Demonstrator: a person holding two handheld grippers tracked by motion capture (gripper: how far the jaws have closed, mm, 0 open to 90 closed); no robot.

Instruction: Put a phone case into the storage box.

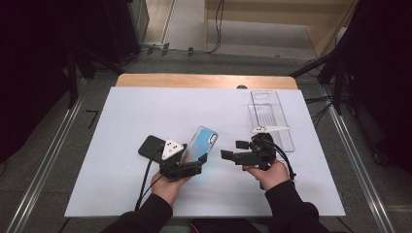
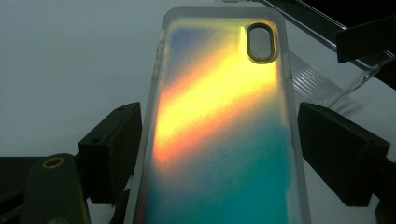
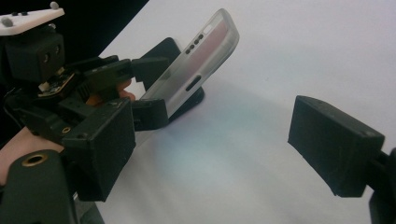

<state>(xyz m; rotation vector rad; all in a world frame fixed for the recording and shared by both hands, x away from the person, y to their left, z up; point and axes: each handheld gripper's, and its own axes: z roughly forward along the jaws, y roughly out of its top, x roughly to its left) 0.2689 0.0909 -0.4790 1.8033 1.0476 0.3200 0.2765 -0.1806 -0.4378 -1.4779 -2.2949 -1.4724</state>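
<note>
High view: the left gripper (image 1: 194, 162) clamps the iridescent phone case (image 1: 200, 143), tilted up toward one o'clock off the white table (image 1: 121, 184), a black phone (image 1: 149, 145) at its ten o'clock. Risk: the slick case could twist out if the right gripper (image 1: 232, 156) bumps it. Left gripper view: the jaws pinch both case (image 2: 219, 130) edges. Right gripper view: jaws wide and empty, the case (image 3: 194, 65) at eleven o'clock.
</note>
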